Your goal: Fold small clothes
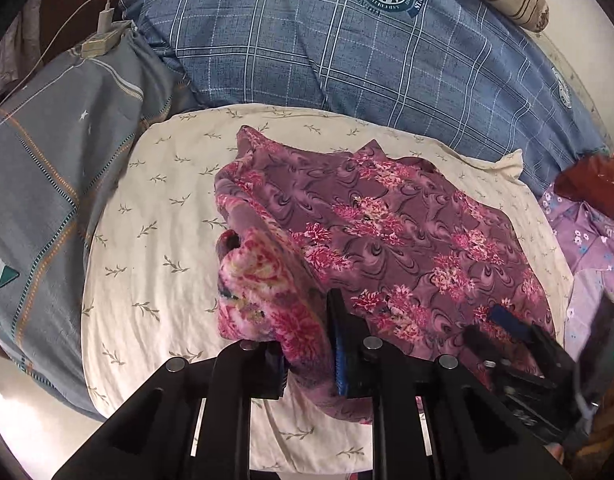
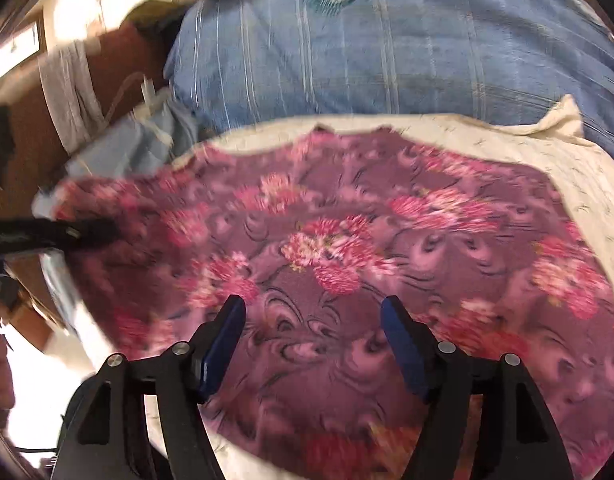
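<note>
the floral garment [image 1: 387, 232] lies on the cream pillow [image 1: 155, 216] on the bed, mostly spread flat, so the folding looks barely begun: only its near left edge is gathered and raised off the pillow. the left gripper [image 1: 307, 364] is clamped on that bunched edge, while the right gripper [image 2: 313, 344] hangs over the cloth with jaws apart, gripping nothing. judging by the wide unfolded body, bringing the edge across and the later folds are left to do.

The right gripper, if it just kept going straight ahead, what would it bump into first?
Most likely the purple flowered garment. The right gripper points down at it with open jaws, nothing between them, and that cloth fills the view ahead. The picture is blurred, so how near it lies is unclear.
</note>
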{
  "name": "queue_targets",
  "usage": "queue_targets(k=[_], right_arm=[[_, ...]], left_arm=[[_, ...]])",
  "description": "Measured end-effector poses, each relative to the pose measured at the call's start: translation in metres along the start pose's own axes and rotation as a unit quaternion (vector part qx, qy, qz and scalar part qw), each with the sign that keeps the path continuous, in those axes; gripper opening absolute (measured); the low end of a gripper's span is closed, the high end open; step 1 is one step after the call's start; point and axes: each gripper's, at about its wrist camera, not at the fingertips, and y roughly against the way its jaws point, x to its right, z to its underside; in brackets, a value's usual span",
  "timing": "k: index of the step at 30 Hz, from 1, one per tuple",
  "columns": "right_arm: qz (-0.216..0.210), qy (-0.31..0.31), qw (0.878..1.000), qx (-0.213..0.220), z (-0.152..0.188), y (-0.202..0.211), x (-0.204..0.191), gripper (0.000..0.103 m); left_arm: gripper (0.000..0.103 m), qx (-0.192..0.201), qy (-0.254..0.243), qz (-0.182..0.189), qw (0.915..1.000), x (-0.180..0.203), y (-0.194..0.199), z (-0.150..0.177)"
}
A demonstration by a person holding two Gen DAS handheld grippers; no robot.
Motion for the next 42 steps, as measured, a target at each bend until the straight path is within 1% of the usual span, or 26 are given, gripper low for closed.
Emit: queue_targets(k=[2,4,8,9,11,12,13,15,16,17,18,19,21,22,23,24,26,28,30,33,35,37,39,40,41,42], right_arm=[[0.014,-0.003,1.0,0.018,0.003,0.02,0.007,0.072],[0.03,-0.016,0.999,0.024,0.004,0.033,0.019,0.074],[0.041,-0.061,0.997,0.025,0.008,0.045,0.042,0.075],[0.041,-0.066,0.997,0.024,0.008,0.044,0.045,0.075],[0.034,-0.077,0.996,0.015,0.008,0.041,0.049,0.075],[0.031,-0.079,0.996,0.01,0.008,0.039,0.048,0.075],[0.027,-0.079,0.996,0.007,0.008,0.038,0.046,0.075],[0.022,-0.064,0.998,0.005,0.005,0.036,0.038,0.075],[0.018,-0.052,0.998,0.006,0.004,0.036,0.033,0.075],[0.014,-0.042,0.999,0.006,0.003,0.035,0.028,0.076],[0.011,-0.032,0.999,0.005,0.004,0.032,0.023,0.081],[0.012,-0.016,1.0,-0.006,0.007,0.024,0.018,0.081],[0.025,-0.007,0.999,-0.041,0.015,0.004,0.018,0.083],[0.037,0.004,0.998,-0.057,0.024,-0.009,0.019,0.083],[0.043,0.028,0.998,-0.028,0.028,-0.006,0.014,0.085],[0.045,0.04,0.998,-0.025,0.03,-0.006,0.012,0.086],[0.057,0.06,0.996,-0.02,0.034,-0.007,0.006,0.086],[0.049,0.051,0.997,-0.014,0.035,-0.006,0.008,0.086],[0.033,0.038,0.999,-0.006,0.037,-0.003,0.012,0.086],[0.011,0.019,1.0,0.0,0.037,0.003,0.021,0.086],[-0.009,-0.006,1.0,0.001,0.038,0.009,0.029,0.086],[-0.025,-0.026,0.999,0.002,0.041,0.016,0.033,0.086],[-0.043,-0.054,0.998,-0.002,0.046,0.026,0.042,0.086],[-0.05,-0.066,0.997,-0.002,0.048,0.031,0.047,0.086],[-0.06,-0.085,0.995,-0.001,0.053,0.04,0.054,0.086],[-0.064,-0.094,0.994,-0.001,0.055,0.044,0.057,0.086]], left_arm=[[0.015,-0.004,0.0,-0.007,1.0,0.001,-0.004,0.0],[0.016,-0.009,0.0,-0.011,0.9999,-0.002,-0.004,-0.001],[0.018,-0.014,0.0,-0.017,0.9998,-0.001,-0.01,-0.001],[0.021,-0.015,-0.001,-0.02,0.9997,-0.001,-0.011,-0.001],[0.028,-0.019,0.0,-0.015,0.9997,-0.005,-0.013,-0.001],[0.036,-0.023,0.007,-0.003,0.9997,-0.008,-0.015,-0.001],[0.046,-0.031,0.017,0.012,0.9993,-0.014,-0.019,-0.002],[0.059,-0.055,0.041,0.045,0.9966,-0.025,-0.032,-0.004],[0.061,-0.068,0.054,0.057,0.9946,-0.031,-0.039,-0.005],[0.06,-0.079,0.064,0.061,0.993,-0.036,-0.047,-0.005],[0.056,-0.084,0.069,0.06,0.9922,-0.038,-0.053,-0.007],[0.039,-0.082,0.069,0.053,0.9928,-0.04,-0.056,-0.008],[0.016,-0.076,0.057,0.031,0.995,-0.039,-0.056,-0.015],[0.015,-0.072,0.059,0.036,0.995,-0.037,-0.053,-0.019],[0.014,-0.064,0.061,0.041,0.9953,-0.035,-0.047,-0.023],[0.013,-0.049,0.053,0.044,0.9964,-0.027,-0.038,-0.028],[0.013,-0.01,0.016,0.044,0.9988,-0.001,-0.016,-0.039],[0.012,0.021,-0.024,0.043,0.9986,0.031,0.002,-0.045],[0.012,0.044,-0.072,0.055,0.9949,0.072,0.014,-0.05],[0.012,0.049,-0.13,0.069,0.9879,0.128,0.015,-0.051],[0.013,0.031,-0.156,0.088,0.9833,0.164,0.003,-0.05],[0.013,0.001,-0.166,0.106,0.9804,0.187,-0.015,-0.05],[0.013,-0.053,-0.163,0.127,0.9769,0.206,-0.042,-0.049],[0.013,-0.084,-0.159,0.141,0.9735,0.212,-0.055,-0.047],[0.013,-0.119,-0.161,0.153,0.9677,0.218,-0.069,-0.042],[0.013,-0.141,-0.161,0.154,0.9645,0.222,-0.079,-0.038]])
